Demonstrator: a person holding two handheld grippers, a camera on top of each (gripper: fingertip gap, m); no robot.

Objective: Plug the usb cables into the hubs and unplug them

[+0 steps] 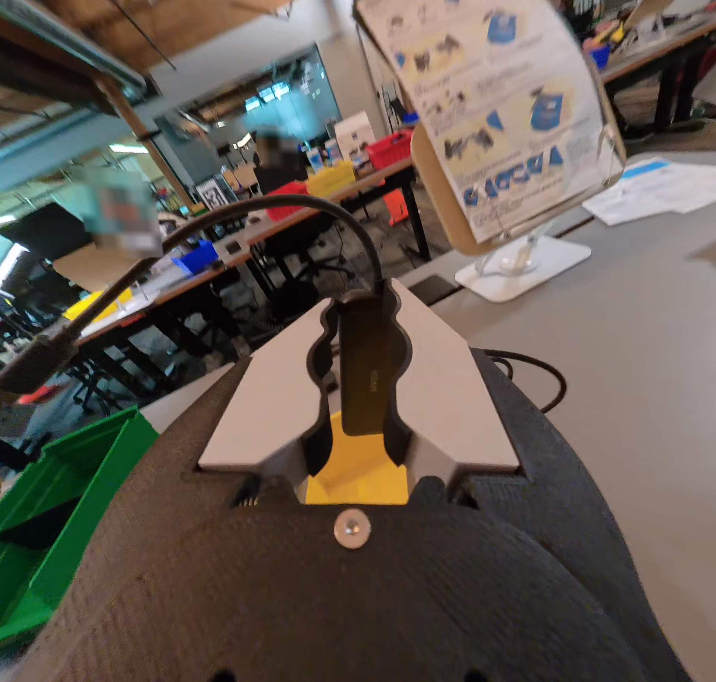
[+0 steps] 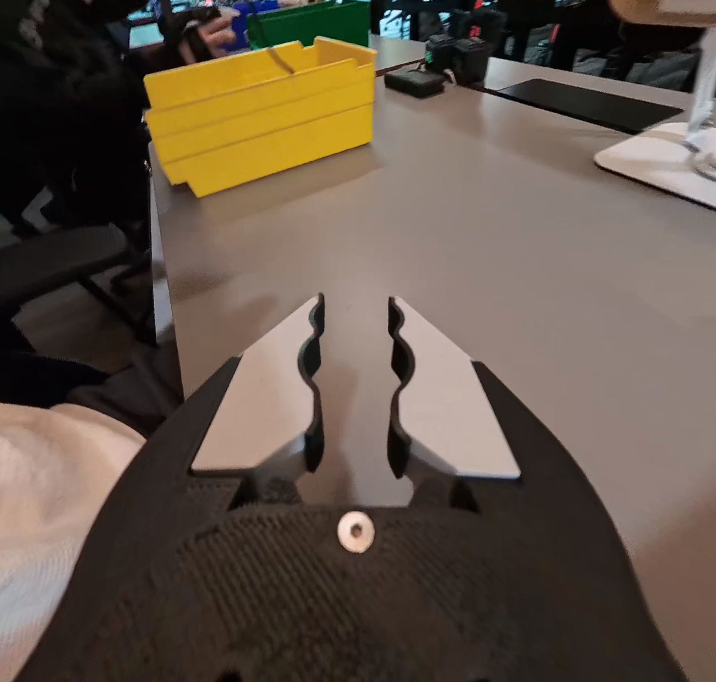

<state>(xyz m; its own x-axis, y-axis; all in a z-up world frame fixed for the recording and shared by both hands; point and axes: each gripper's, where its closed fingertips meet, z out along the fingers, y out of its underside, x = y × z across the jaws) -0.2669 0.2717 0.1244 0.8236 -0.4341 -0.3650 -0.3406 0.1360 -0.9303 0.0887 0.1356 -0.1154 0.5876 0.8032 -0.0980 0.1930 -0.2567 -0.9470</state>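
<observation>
Left claw clamped on a slim black rectangular USB hub, held aloft above a yellow plastic bin, its black rubber cable arching away leftward. Right claw parted and empty, low over the bare grey tabletop. No loose plug seen in either view. Risk: cable weight twisting the hub between the 2 pads; insertion force levering it loose.

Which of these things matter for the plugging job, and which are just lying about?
Job: hub with its cable, clamped in the left gripper; open right gripper.
Lying about: yellow bin, green bin, sign stand, papers.
</observation>
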